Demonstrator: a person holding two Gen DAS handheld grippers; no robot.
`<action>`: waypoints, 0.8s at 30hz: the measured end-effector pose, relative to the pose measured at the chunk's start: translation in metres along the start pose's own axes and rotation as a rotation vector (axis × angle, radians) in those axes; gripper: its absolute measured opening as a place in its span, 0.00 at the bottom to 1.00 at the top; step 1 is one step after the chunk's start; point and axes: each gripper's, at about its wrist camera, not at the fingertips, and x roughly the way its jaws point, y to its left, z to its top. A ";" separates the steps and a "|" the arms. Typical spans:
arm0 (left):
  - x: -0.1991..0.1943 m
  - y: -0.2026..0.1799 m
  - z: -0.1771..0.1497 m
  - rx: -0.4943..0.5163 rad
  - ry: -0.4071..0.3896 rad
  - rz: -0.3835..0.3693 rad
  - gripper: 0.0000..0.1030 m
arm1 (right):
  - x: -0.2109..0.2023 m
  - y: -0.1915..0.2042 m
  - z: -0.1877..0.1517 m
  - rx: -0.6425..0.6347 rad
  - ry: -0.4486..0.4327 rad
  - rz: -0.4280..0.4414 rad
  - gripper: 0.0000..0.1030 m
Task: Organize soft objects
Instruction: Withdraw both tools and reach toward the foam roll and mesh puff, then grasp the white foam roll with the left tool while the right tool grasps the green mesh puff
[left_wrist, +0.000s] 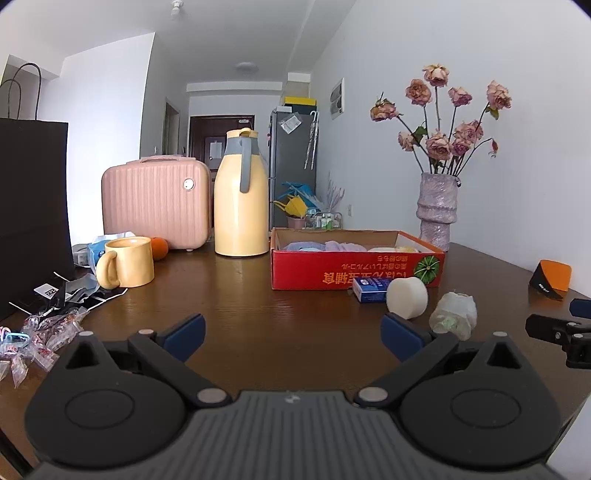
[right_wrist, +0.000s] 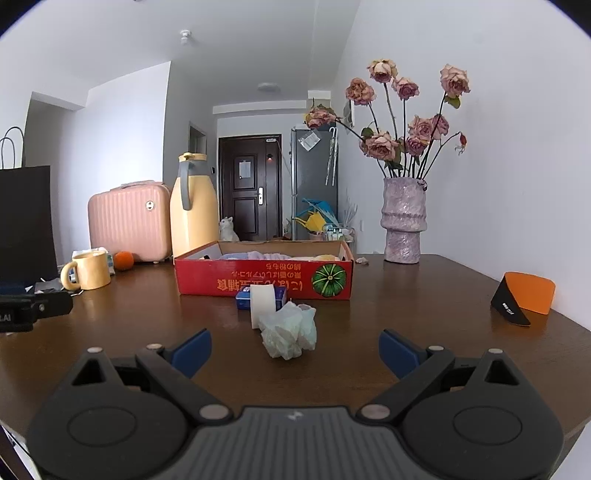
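Crumpled plastic bag (right_wrist: 290, 330) on the table (right_wrist: 406, 295), probably light and slippery: pinch its bunched middle. Your right gripper (right_wrist: 295, 352) and left gripper (left_wrist: 293, 338) both spread, empty.

Both views are bright and evenly lit by soft, cool daylight; the white walls (left_wrist: 498, 55) look slightly bluish. The source itself is out of frame. The dark wooden desk (right_wrist: 424, 295) carries a broad pale sheen, strongest on its far right part, and faint reflections of the red box (right_wrist: 264, 280) show on it. Shadows are soft and short, pooling under the crumpled bag (right_wrist: 290, 332) and the mug (left_wrist: 127, 262). The hallway door (right_wrist: 249, 186) sits in dimmer light. Fisheye bending curves the wall lines and desk edge, and black vignette fills the upper corners. Focus is fairly sharp centrally, softer toward the rims.
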 end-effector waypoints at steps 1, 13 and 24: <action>0.003 0.001 0.001 0.000 0.005 0.003 1.00 | 0.004 0.000 0.002 0.001 0.005 0.003 0.95; 0.074 -0.014 0.017 0.017 0.110 -0.031 1.00 | 0.066 -0.014 0.021 0.026 0.082 0.006 0.92; 0.151 -0.037 0.034 0.028 0.195 -0.107 1.00 | 0.129 -0.012 0.035 -0.035 0.139 0.066 0.89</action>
